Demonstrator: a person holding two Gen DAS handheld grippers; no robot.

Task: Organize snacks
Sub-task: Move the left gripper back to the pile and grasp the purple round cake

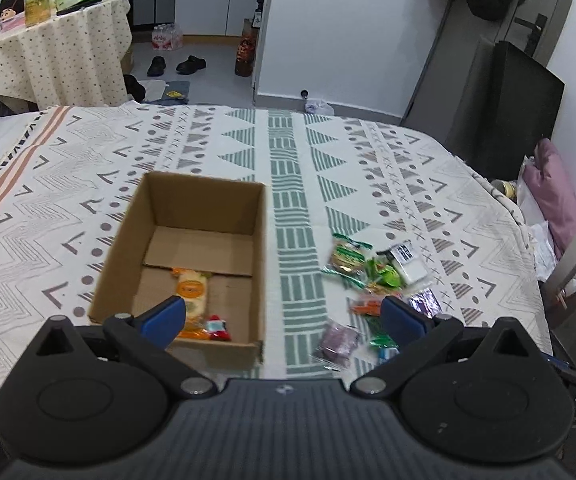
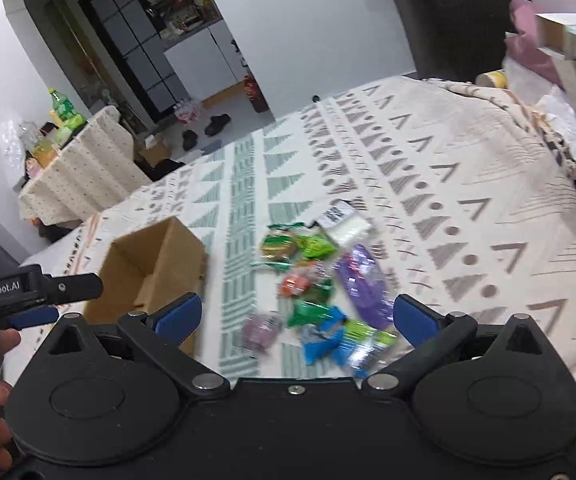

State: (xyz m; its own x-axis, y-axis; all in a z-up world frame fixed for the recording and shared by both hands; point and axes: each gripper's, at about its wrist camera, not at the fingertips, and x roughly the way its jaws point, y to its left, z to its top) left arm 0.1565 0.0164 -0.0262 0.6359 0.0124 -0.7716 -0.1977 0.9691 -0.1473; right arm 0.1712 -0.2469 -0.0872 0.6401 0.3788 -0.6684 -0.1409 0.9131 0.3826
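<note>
An open cardboard box (image 1: 128, 256) sits on the patterned bedspread (image 1: 427, 168). It holds an orange-and-cream snack packet (image 1: 192, 294) and a small red packet (image 1: 219, 329). To its right lies a loose pile of snacks (image 1: 371, 276), with a purple packet (image 1: 337, 342) nearest. My left gripper (image 1: 284, 318) is open and empty, above the box's near right corner. My right gripper (image 2: 295, 314) is open and empty, above the snack pile (image 2: 319, 280). A blue packet (image 2: 319, 336) and a purple packet (image 2: 361, 284) lie between its fingers. The box (image 2: 156, 264) is at its left.
A small round table (image 1: 52, 52) with bottles stands beyond the bed's far left. A black panel (image 1: 515, 112) and a pink bag (image 1: 555, 188) stand off the bed's right edge. My left gripper's handle (image 2: 28, 292) shows at the left of the right wrist view.
</note>
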